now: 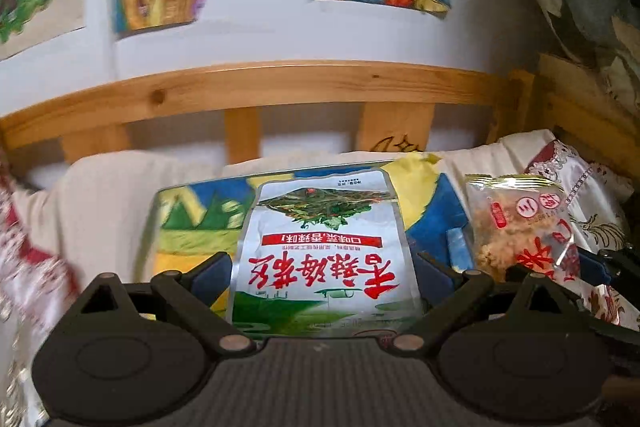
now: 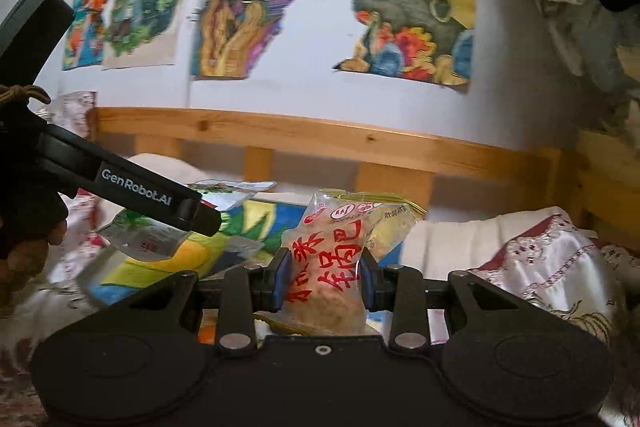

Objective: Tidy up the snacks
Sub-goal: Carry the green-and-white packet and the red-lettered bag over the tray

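Silver foil with green and red print fills your left gripper (image 1: 324,275): the vegetable snack pouch (image 1: 324,247) sits between its blue pads, which are clamped on its sides. Your right gripper (image 2: 324,279) is clenched on the clear packet of crisp rice snack (image 2: 332,259), pinched at its waist. Both are held above the painted board (image 1: 192,219) on the bed, so you are in the carrying step (where they belong is not in view). Next you need a clear spot to set each down before you let go. Each pack stands upright, jutting forward past the fingertips.
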The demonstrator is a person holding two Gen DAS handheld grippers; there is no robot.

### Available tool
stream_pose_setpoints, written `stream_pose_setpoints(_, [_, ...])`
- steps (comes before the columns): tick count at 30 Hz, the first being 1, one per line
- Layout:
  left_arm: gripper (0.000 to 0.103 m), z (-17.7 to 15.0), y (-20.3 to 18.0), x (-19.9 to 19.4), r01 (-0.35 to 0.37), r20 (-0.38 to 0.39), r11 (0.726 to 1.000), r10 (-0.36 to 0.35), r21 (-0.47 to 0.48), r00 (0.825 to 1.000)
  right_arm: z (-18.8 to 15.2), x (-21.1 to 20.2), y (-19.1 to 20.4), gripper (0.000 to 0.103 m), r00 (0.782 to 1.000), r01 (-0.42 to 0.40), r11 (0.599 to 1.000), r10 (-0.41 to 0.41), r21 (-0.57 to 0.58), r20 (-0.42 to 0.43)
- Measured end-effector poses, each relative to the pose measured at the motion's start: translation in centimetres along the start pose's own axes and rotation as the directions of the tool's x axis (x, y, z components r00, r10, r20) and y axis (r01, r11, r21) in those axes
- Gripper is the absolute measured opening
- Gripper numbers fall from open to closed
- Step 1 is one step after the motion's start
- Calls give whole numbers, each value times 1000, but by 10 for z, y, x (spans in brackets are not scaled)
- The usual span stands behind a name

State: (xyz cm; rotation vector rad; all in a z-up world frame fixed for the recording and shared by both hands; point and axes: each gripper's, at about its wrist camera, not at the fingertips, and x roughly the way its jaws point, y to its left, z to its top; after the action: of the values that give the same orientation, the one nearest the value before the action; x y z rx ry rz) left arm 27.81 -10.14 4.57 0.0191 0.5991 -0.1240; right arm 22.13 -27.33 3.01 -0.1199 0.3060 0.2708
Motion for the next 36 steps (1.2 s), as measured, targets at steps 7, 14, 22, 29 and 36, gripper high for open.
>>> stream_pose_setpoints(7, [98, 1, -26, 40, 29, -27, 1000, -29, -4, 999, -15, 27, -20, 36, 999, 13, 999, -11, 34, -44])
stream_pose_setpoints(14, [98, -9, -35, 68, 29, -60, 999, -30, -22, 998, -31, 40, -20, 36, 995, 21, 1000, -21, -1, -100])
stream_pose_setpoints(22, [98, -17, -31, 81, 19, -99, 999, -24, -43, 995, -38, 46, -20, 36, 992, 11, 1000, -12, -9, -126])
stream_pose_setpoints(29, [98, -19, -27, 85, 16, -112, 998, -23, -65, 993, -41, 46, -14, 37, 991, 4, 999, -9, -40, -130])
stream_pose_setpoints(36, [99, -19, -28, 84, 23, -118, 997, -31, -75, 993, -42, 48, -15, 41, 990, 6, 999, -11, -39, -138])
